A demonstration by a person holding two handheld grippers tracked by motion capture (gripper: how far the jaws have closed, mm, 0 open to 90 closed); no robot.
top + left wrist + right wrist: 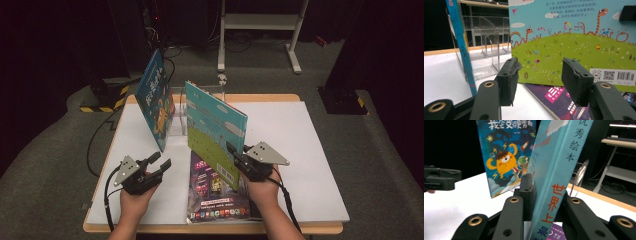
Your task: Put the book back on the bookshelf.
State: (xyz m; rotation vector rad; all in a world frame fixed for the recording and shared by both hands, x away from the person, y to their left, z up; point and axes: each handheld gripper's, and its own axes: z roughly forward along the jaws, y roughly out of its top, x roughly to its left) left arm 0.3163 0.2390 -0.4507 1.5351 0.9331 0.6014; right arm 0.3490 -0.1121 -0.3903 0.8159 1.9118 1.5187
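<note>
Right gripper (pixel 239 156) clamped on spine of green picture book (pixel 215 134), held upright above purple book (pixel 217 192) lying flat. Left gripper (pixel 159 165) released, idle. Blue book (pixel 156 100) already standing at clear rack (pixel 181 120); apparently two left.

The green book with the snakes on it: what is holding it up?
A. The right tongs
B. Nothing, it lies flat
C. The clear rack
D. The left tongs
A: the right tongs are clamped on the spine of the green book, while the left tongs hang open and apart from it.
</note>
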